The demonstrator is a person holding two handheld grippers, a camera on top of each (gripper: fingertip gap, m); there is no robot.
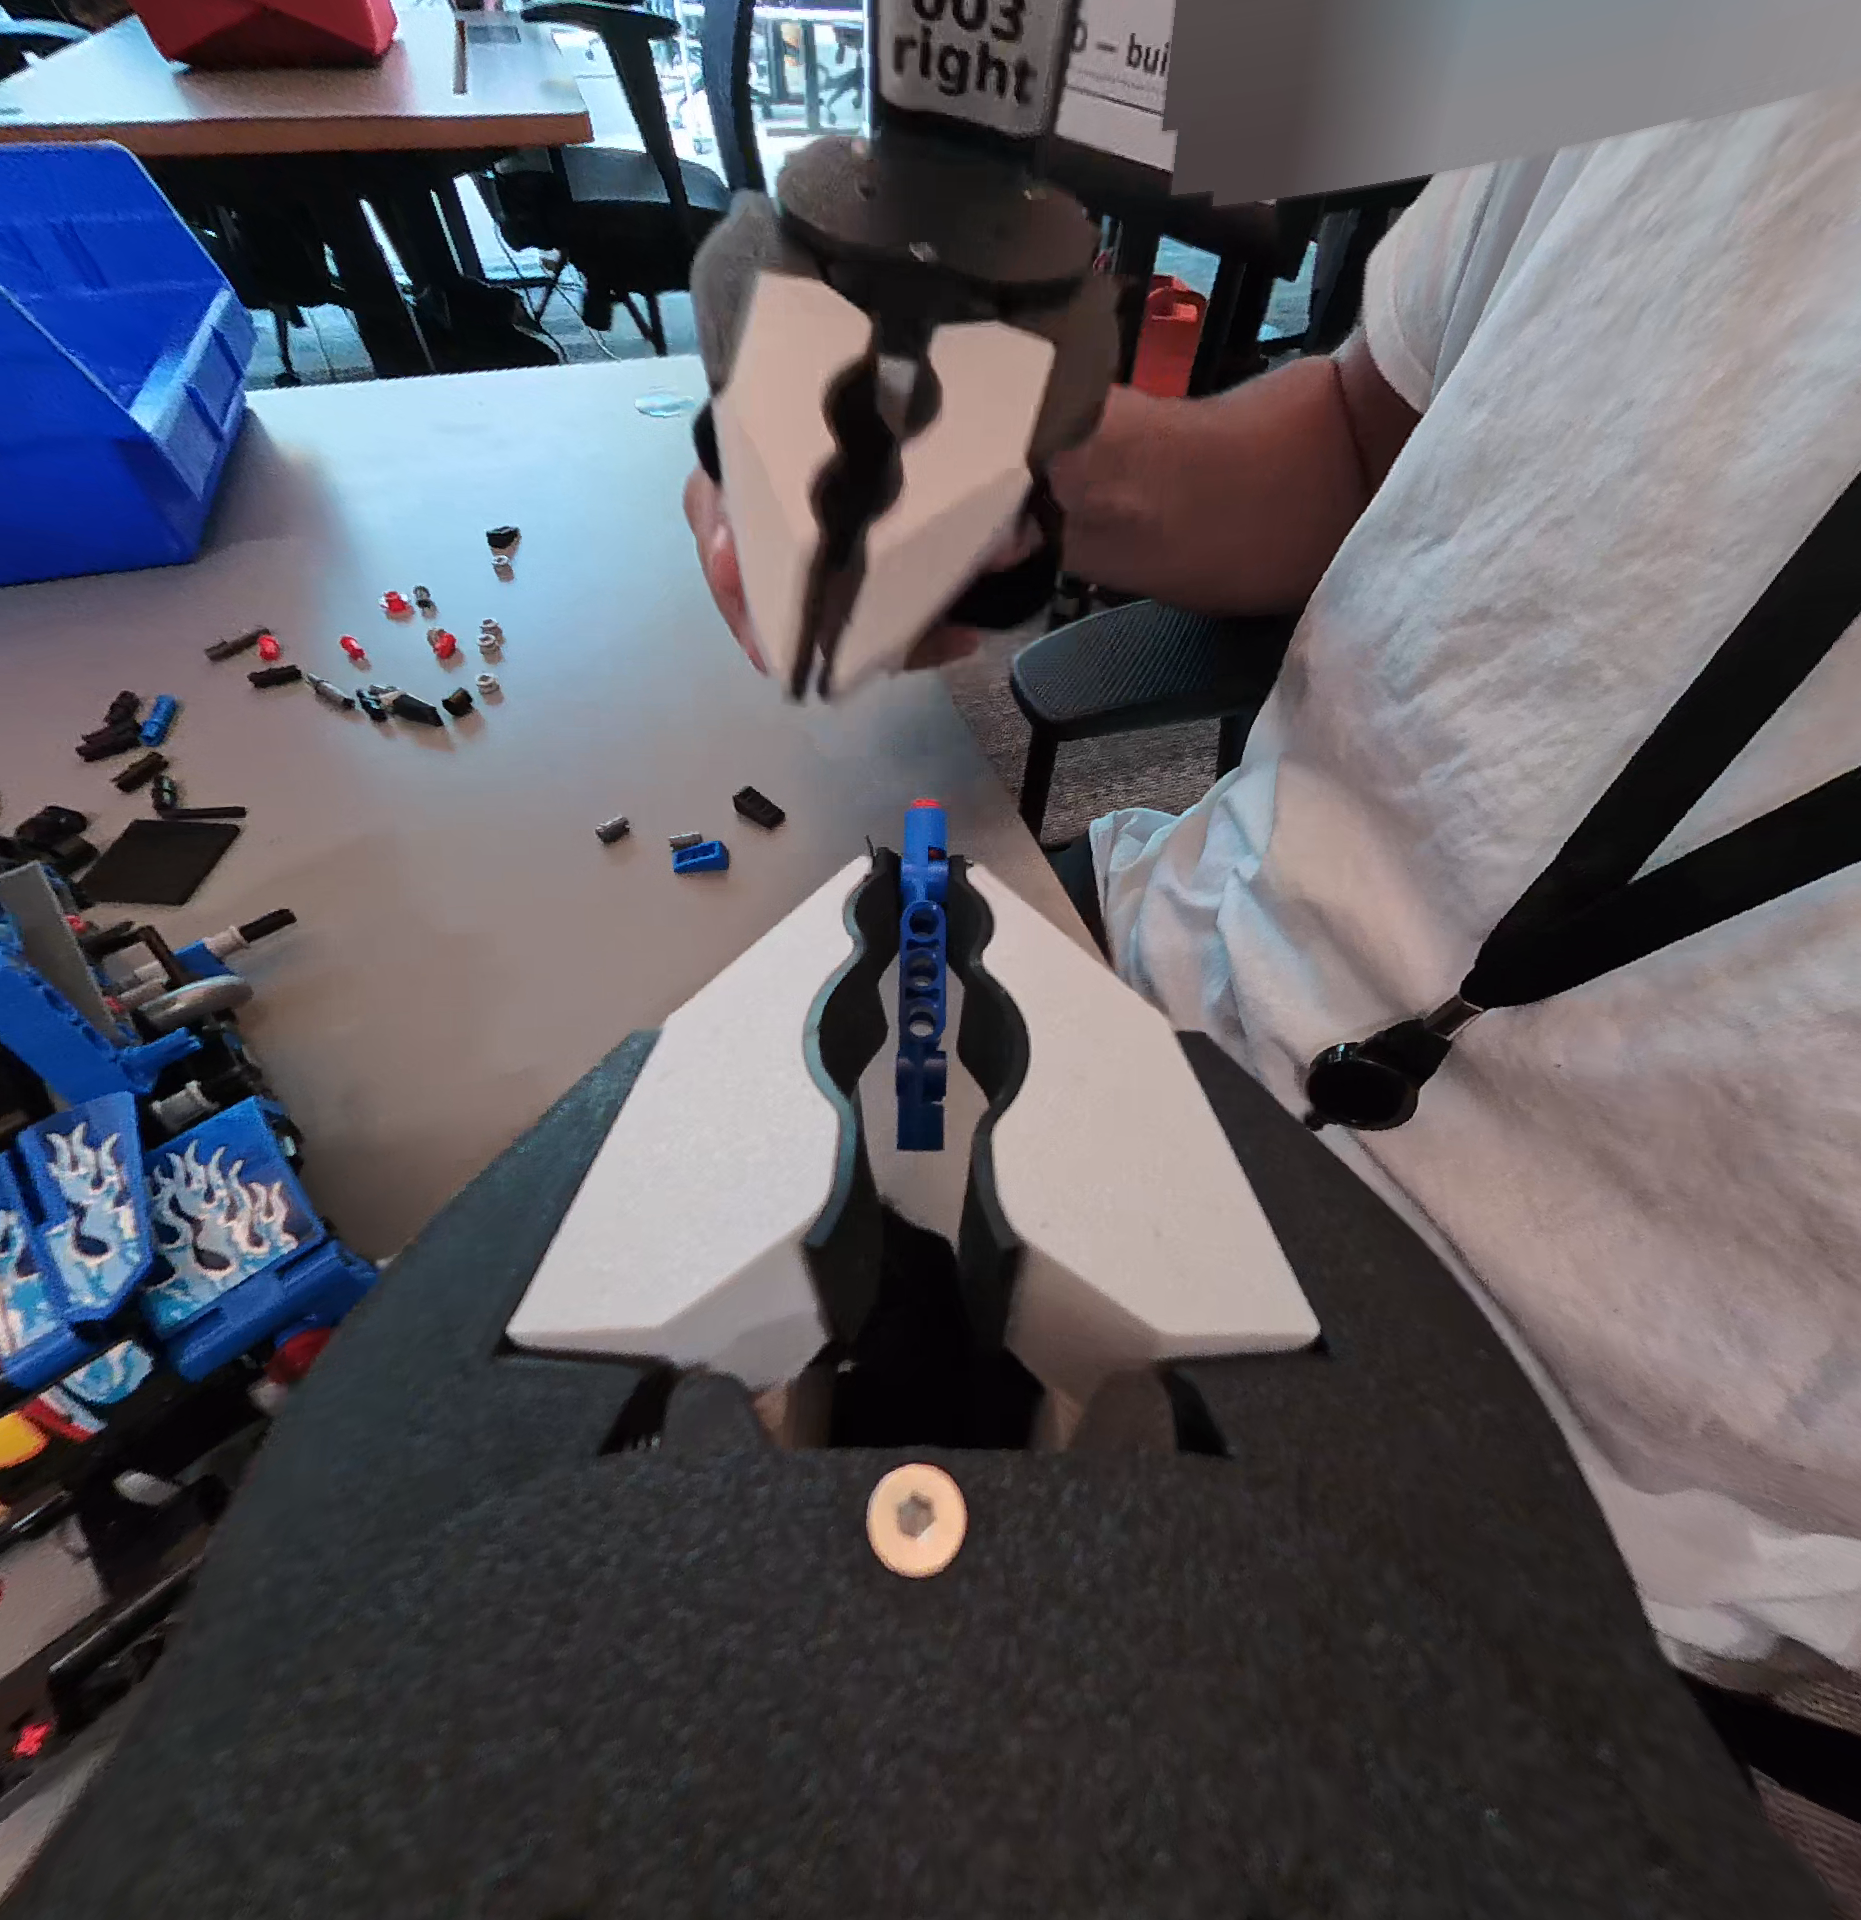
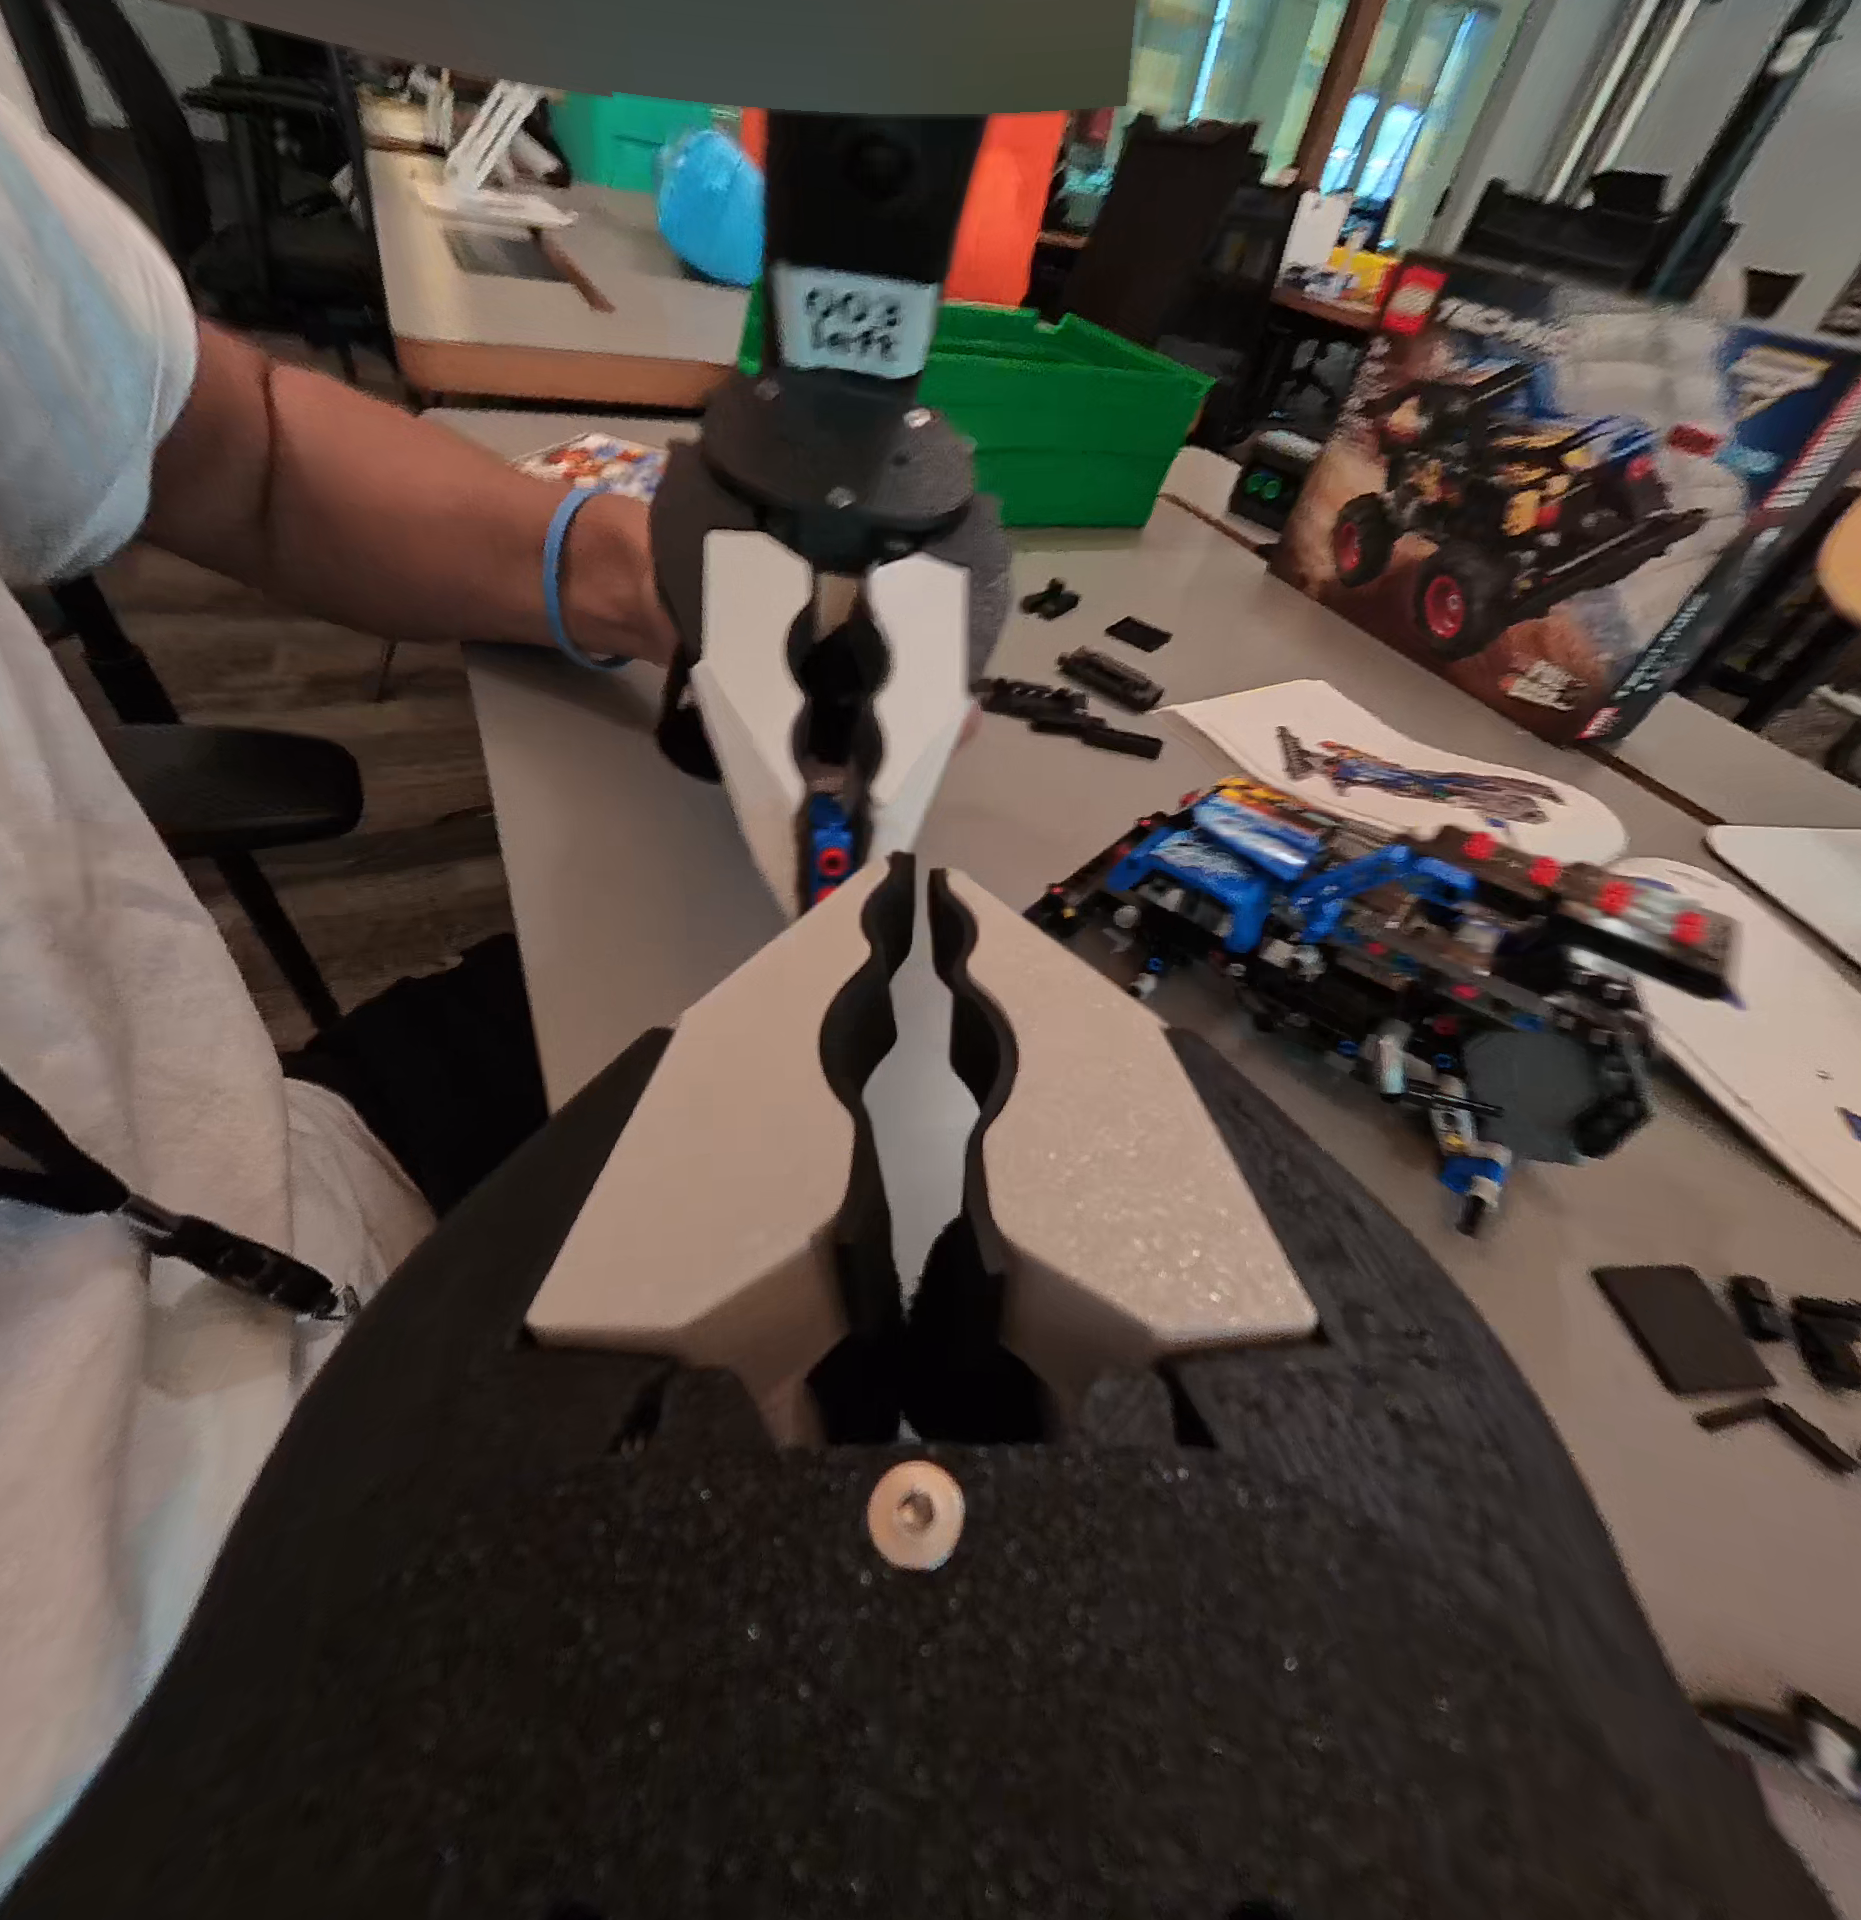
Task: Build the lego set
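Lego beam (image 1: 921, 982), blue w/ red pin at tip, clamped upright between fingers of left gripper (image 1: 918, 862), held above table edge (image 1: 967, 727). Right gripper (image 2: 913, 868) empty, fingers nearly together w/ narrow gap, tips just in front of beam, facing left gripper. Half-built blue truck (image 2: 1352, 935) on table, well apart to the side. Loose bits (image 1: 386, 665) scattered beyond.

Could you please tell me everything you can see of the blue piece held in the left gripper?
The blue beam is a slim plastic Technic-style bar with a row of round holes along its face. It lies lengthwise between the left gripper's fingers, clamped near their tips, its far end poking out. A red pin sits in that end. It is held above the table's edge, touching only the gripper.
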